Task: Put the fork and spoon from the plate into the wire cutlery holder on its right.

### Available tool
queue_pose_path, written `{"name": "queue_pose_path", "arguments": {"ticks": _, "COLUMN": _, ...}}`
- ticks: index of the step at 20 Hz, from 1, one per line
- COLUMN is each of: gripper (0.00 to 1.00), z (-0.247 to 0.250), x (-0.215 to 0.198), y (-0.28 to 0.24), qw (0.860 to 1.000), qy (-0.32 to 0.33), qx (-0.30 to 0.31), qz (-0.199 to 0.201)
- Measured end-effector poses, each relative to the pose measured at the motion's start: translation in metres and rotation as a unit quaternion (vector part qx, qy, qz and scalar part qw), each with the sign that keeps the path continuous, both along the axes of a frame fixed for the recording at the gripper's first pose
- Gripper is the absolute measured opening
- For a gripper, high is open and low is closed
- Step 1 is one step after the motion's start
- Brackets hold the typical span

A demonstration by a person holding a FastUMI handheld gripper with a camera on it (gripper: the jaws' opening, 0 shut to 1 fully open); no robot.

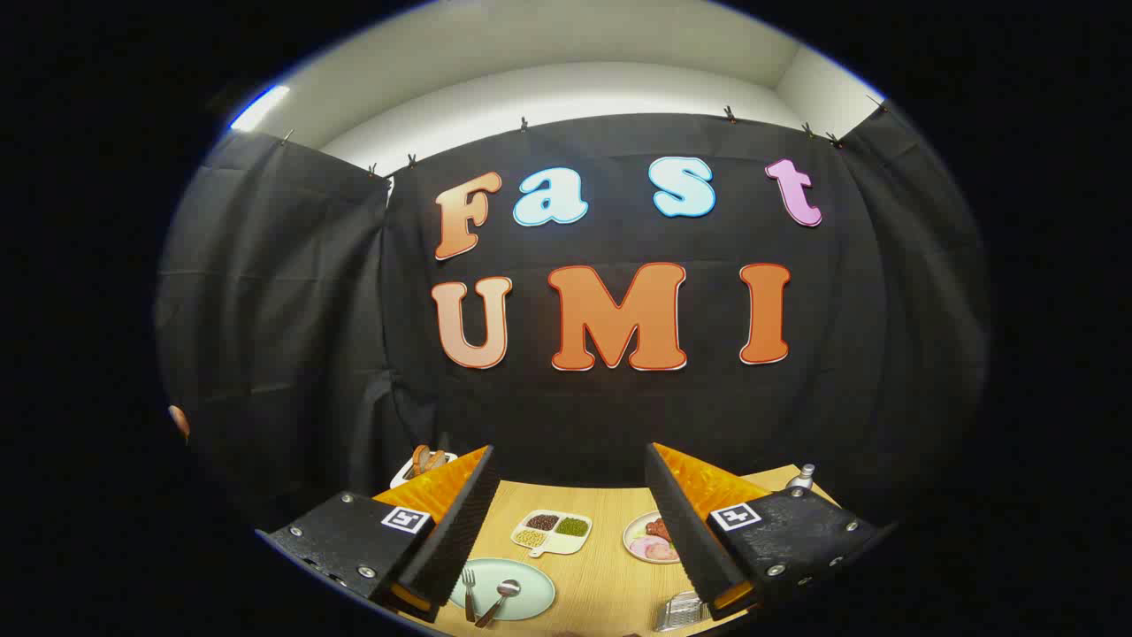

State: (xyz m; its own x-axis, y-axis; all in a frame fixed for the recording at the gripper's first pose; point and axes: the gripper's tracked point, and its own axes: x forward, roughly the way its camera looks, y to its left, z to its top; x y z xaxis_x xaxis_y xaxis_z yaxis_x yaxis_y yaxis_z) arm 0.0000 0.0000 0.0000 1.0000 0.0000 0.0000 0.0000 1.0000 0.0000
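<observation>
My tongs (pixel 570 531) stand wide open, empty, above the surface. Fork (pixel 469 591) and spoon (pixel 498 602) on plate (pixel 531 591): likely stiff, slippery; grip mid-handle.

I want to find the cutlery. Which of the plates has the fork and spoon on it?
The plain pale green plate, close to the open gripper. The fork and spoon lie on it. The divided dish holds beans; the other plate holds meat.
</observation>
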Motion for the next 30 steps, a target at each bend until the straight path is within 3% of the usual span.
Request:
{"name": "queue_pose_path", "arguments": {"ticks": 22, "gripper": 0.99, "z": 0.025, "x": -0.011, "y": 0.017, "qw": 1.0, "qy": -0.028, "qx": -0.01, "qz": 0.006}}
{"name": "queue_pose_path", "arguments": {"ticks": 30, "gripper": 0.99, "z": 0.006, "x": -0.008, "y": 0.025, "qw": 1.0, "qy": -0.002, "qx": -0.011, "qz": 0.001}}
